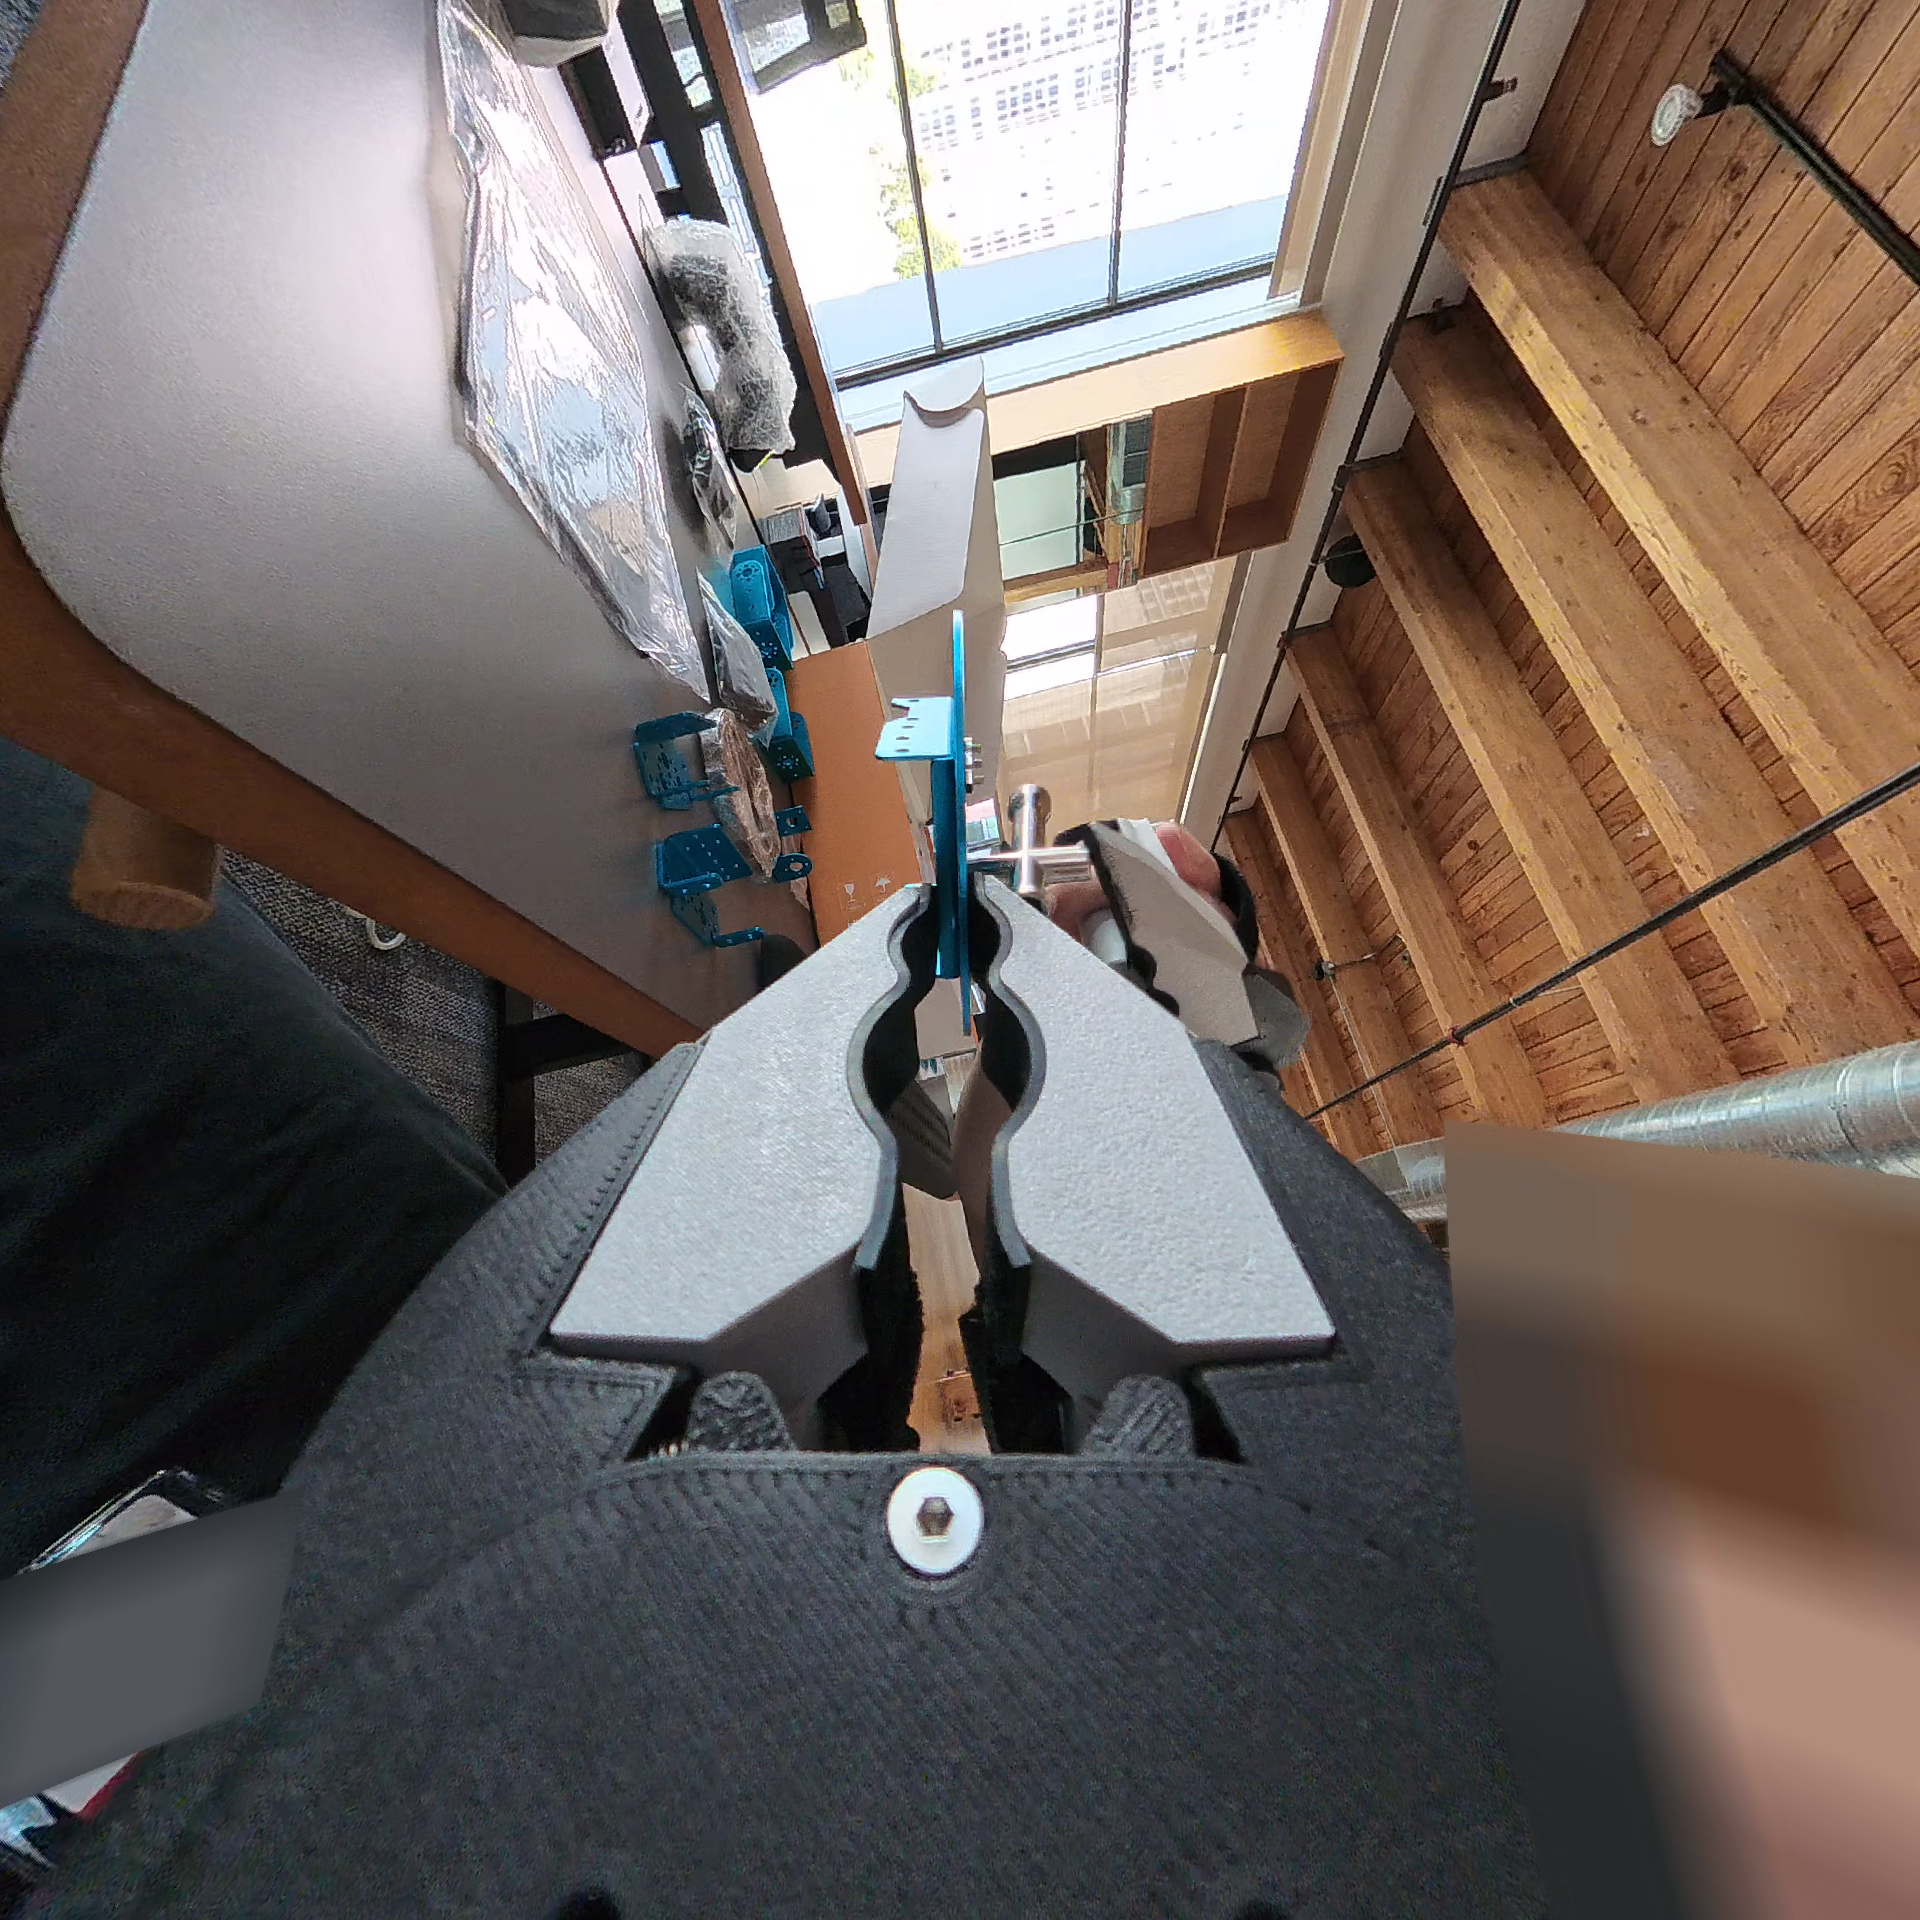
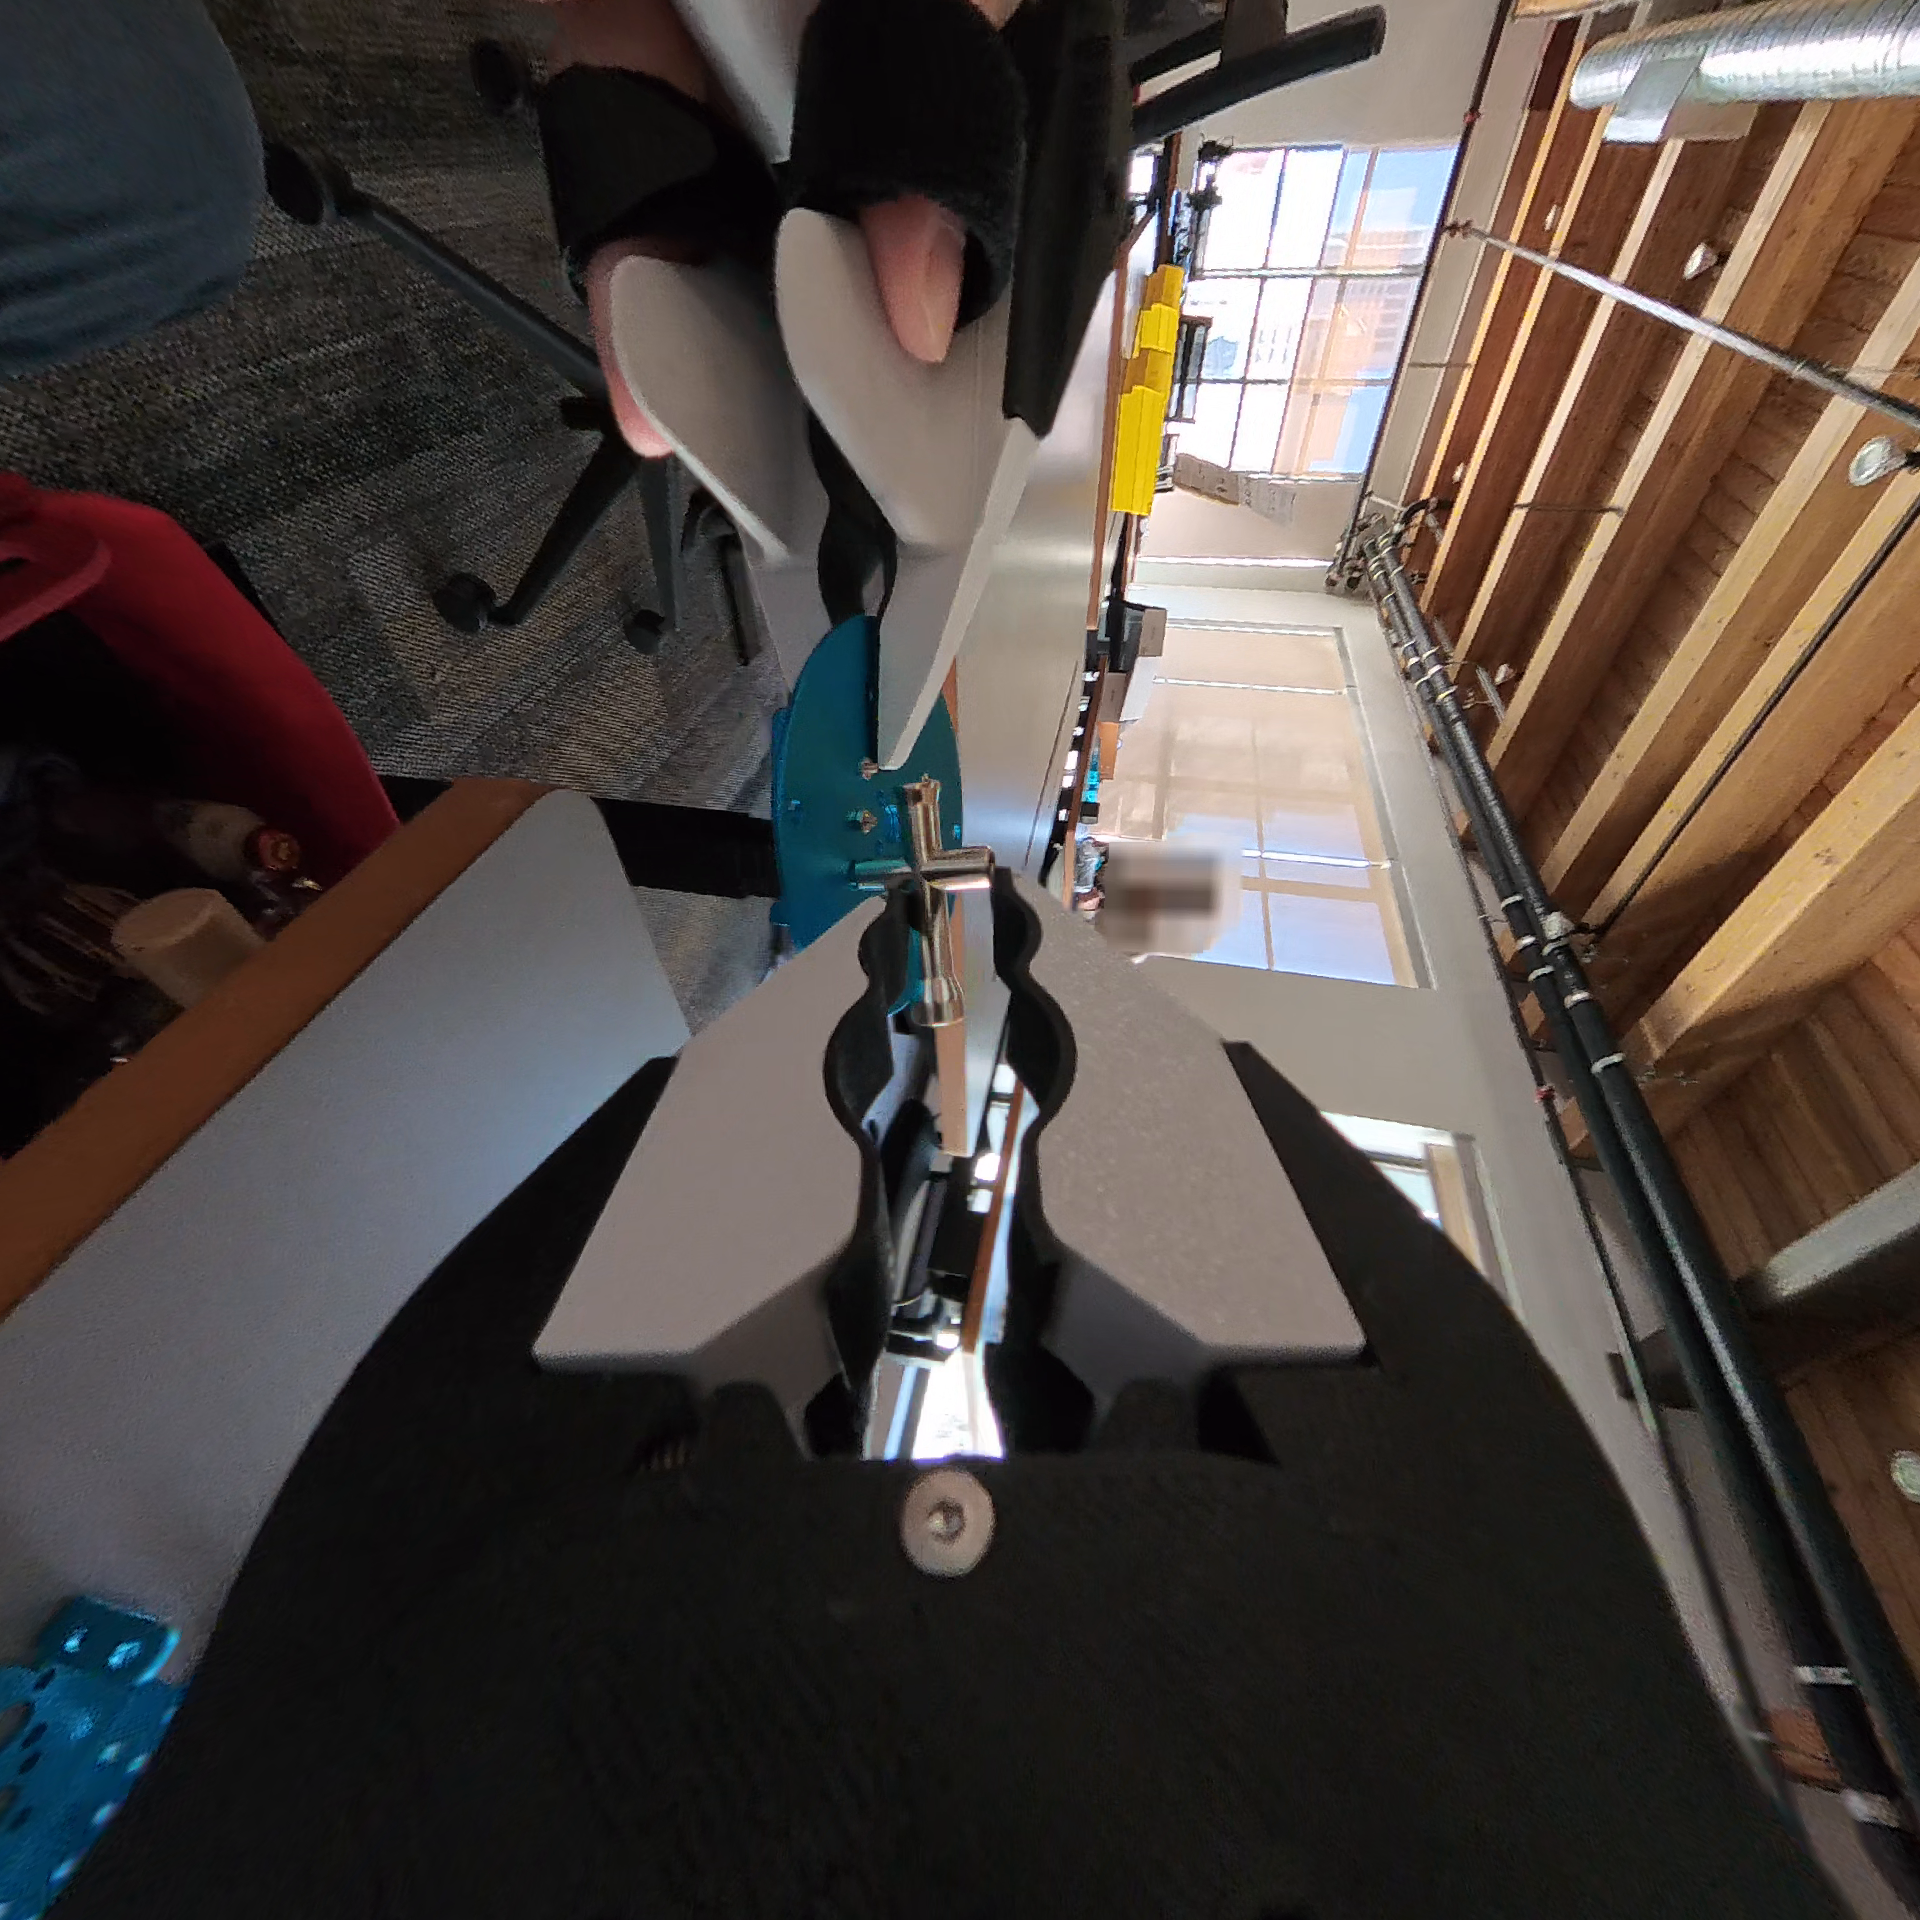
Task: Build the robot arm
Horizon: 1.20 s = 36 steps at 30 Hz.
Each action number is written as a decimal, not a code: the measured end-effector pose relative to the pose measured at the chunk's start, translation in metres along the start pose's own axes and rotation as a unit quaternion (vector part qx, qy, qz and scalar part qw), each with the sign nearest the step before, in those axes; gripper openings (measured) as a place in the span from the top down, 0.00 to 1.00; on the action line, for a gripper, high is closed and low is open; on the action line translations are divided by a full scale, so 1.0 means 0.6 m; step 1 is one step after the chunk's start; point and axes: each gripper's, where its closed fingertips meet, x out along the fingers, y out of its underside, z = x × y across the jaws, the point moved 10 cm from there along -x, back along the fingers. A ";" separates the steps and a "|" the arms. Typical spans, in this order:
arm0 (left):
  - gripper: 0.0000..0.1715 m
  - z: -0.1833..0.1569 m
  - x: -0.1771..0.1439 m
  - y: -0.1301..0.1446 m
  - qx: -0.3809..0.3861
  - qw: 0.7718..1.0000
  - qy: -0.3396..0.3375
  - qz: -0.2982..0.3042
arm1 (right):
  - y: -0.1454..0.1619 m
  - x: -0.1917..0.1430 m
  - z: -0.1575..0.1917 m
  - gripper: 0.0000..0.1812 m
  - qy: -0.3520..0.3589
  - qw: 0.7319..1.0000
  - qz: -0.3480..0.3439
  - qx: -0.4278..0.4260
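Left hand-held gripper (image 1: 948, 904) clenched on blue metal plate (image 1: 954, 831) edge-on, steadying it off the table (image 1: 260, 468), while right hand-held gripper (image 2: 935, 914) grips a silver cross wrench (image 2: 930, 883) against the plate's nuts.

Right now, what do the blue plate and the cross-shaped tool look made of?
Blue plate: thin flat sheet with a metallic blue sheen and drilled holes, probably anodized aluminium. Cross-shaped tool: bright mirror-like silver with sharp highlights, likely chromed or polished steel. Neither can be confirmed by look alone.
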 end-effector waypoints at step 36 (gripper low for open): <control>0.98 -0.014 0.012 -0.010 0.053 0.997 -0.047 -0.042 | -0.004 0.022 0.000 0.92 0.028 0.992 0.101 0.070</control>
